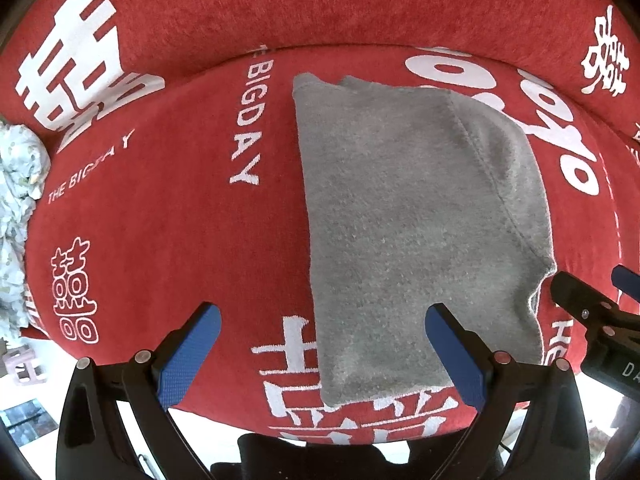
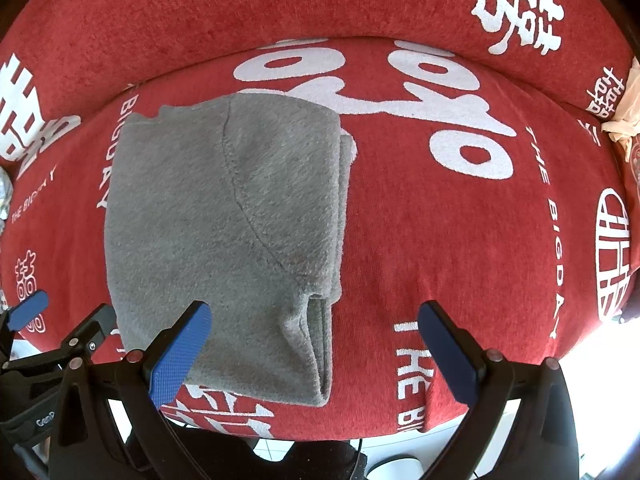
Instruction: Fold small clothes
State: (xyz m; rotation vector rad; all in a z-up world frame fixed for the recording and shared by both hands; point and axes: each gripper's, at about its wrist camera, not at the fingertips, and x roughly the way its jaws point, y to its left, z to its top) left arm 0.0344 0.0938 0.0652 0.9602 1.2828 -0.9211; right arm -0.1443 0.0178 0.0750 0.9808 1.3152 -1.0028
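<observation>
Grey fleece garment point(image 1: 412, 216) folded into a tall rectangle, flat on a red cushion cover point(image 1: 168, 208) printed with white characters and the words "THE BIG DAY". Curved seam across the upper layer; stacked folded edges along the right side, plainest in the right wrist view point(image 2: 224, 220). Near edge close to the cushion's front rim.

Left gripper point(image 1: 322, 348) spread wide, empty, poised above the garment's near left corner: right pad over the grey cloth, left pad over bare red cover. Right gripper point(image 2: 314, 348) likewise spread wide, empty, above the near right corner: left pad over the fleece, right pad over red cover point(image 2: 460, 240). Contact with the cloth impossible to judge.

Crumpled pale floral fabric point(image 1: 18, 200) at the cushion's far left edge, well apart from the garment.
</observation>
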